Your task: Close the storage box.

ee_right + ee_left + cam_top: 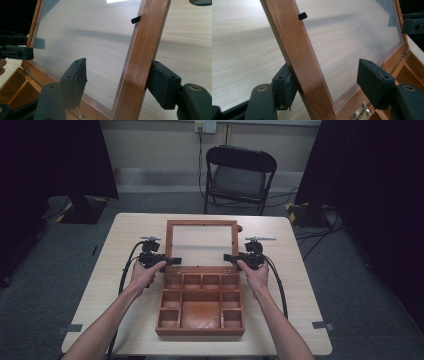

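Observation:
A wooden box [200, 331] with several compartments lies open on the table, its clear-paned lid [202, 223] tilted up at the back. My left gripper [172, 261] straddles the lid's left rail [297, 55]. One pad [284, 85] touches the rail's outer face, and the other pad [372, 77] stands apart over the pane, so the left gripper [327, 77] is open. My right gripper [227, 257] straddles the right rail [145, 45] the same way. Its outer pad [162, 82] rests against the wood and its inner pad [75, 77] is off the pane, so the right gripper [118, 80] is open.
The light wooden table [285, 320] has bare room on both sides of the box. A black folding chair [239, 175] stands behind the far edge, with dark curtains left and right. A brass hinge [360, 110] joins the lid to the box.

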`<state>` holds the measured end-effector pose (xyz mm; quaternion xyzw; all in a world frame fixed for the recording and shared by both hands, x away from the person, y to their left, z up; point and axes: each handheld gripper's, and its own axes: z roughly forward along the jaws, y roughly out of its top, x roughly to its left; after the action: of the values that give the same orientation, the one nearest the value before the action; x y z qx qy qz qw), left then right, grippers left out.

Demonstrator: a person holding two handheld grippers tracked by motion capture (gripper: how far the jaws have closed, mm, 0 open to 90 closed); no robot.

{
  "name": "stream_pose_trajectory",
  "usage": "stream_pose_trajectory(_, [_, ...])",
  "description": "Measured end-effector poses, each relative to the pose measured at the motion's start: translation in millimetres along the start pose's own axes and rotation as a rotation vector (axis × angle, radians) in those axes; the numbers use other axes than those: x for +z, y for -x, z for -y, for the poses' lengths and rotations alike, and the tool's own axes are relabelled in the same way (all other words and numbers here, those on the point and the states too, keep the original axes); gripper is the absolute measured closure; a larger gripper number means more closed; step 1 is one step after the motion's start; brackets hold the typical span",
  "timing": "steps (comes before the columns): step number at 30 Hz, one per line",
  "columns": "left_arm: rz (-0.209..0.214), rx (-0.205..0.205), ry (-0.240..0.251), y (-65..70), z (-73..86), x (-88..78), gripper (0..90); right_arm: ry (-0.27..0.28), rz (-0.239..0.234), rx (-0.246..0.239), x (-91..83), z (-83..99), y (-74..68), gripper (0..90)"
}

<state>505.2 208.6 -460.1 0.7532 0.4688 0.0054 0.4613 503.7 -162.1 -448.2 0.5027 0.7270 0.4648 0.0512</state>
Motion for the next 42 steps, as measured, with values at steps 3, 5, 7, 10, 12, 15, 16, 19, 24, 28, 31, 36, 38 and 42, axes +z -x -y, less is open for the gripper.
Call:
stream_pose_trajectory(3, [0.008, 0.003, 0.015, 1.5, -1.2, -2.3, 35.1, 0.008, 0.000, -0.005, -3.2, -1.7, -1.5, 36.8])
stream_pose_trajectory(5, [0.011, 0.007, 0.018, 2.7, -1.6, -3.4, 33.9, 0.013, -0.002, -0.009, -4.7, -2.7, -2.3, 37.3])
stream_pose_trajectory(7, [0.007, 0.014, 0.021, 5.5, -2.7, -4.6, 31.6, 0.019, 0.009, -0.014, -7.2, -4.0, -4.3, 39.0])
stream_pose_trajectory(10, [0.003, 0.018, 0.031, 7.4, -4.2, -6.9, 31.6, 0.026, 0.005, -0.018, -8.6, -4.8, -5.6, 37.9])
stream_pose_trajectory(12, [0.000, 0.019, 0.040, 8.3, -6.4, -10.3, 32.8, 0.031, 0.007, -0.026, -10.8, -5.7, -7.9, 38.1])
stream_pose_trajectory(15, [-0.001, 0.025, 0.058, 10.5, -8.8, -14.6, 35.6, 0.038, -0.001, -0.033, -14.4, -6.7, -9.9, 38.2])
stream_pose_trajectory(16, [0.000, 0.028, 0.062, 11.5, -9.3, -15.6, 35.7, 0.041, -0.006, -0.036, -16.0, -7.3, -10.7, 38.3])
stream_pose_trajectory(19, [-0.001, 0.034, 0.073, 12.5, -10.5, -18.6, 37.2, 0.046, -0.002, -0.044, -18.5, -8.4, -12.5, 40.2])
stream_pose_trajectory(24, [0.006, 0.045, 0.105, 13.6, -15.1, -23.9, 38.2, 0.058, -0.012, -0.045, -21.9, -10.7, -13.6, 43.1])
stream_pose_trajectory(28, [0.013, 0.057, 0.131, 16.2, -19.1, -30.4, 39.3, 0.068, -0.023, -0.049, -25.3, -12.9, -15.3, 45.8])
stream_pose_trajectory(31, [0.014, 0.064, 0.155, 18.4, -20.4, -35.1, 44.5, 0.090, -0.027, -0.059, -30.5, -15.8, -17.9, 47.1])
stream_pose_trajectory(36, [0.004, 0.089, 0.159, 21.7, -20.7, -39.4, 47.4, 0.099, -0.041, -0.059, -34.8, -18.3, -19.2, 47.1])
stream_pose_trajectory(38, [0.001, 0.092, 0.163, 22.6, -20.5, -39.8, 48.0, 0.099, -0.040, -0.059, -35.1, -18.3, -19.5, 46.2])
stream_pose_trajectory(42, [-0.002, 0.099, 0.170, 23.6, -21.0, -40.9, 51.3, 0.107, -0.054, -0.039, -33.6, -19.6, -19.8, 35.4])
